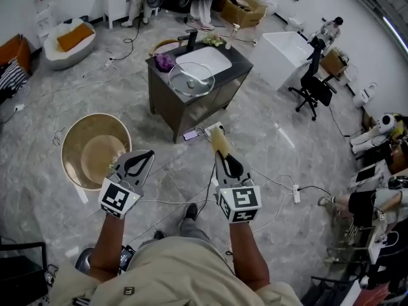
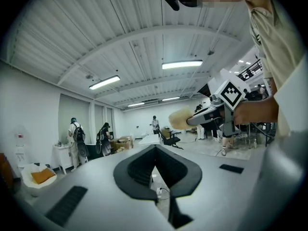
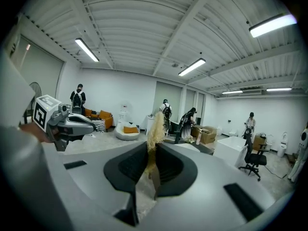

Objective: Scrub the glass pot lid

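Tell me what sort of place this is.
Probably a large open lab or studio with mock home setups: a sink cabinet stands alone on the tiled floor, cables trail across it, and an office chair sits nearby.

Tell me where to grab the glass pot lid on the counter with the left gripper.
Probably the centre knob, coming straight down from above: the glass pot lid lies flat on the dark counter, so its thin rim offers little purchase. The left gripper is empty; the right gripper holds the scrubber.
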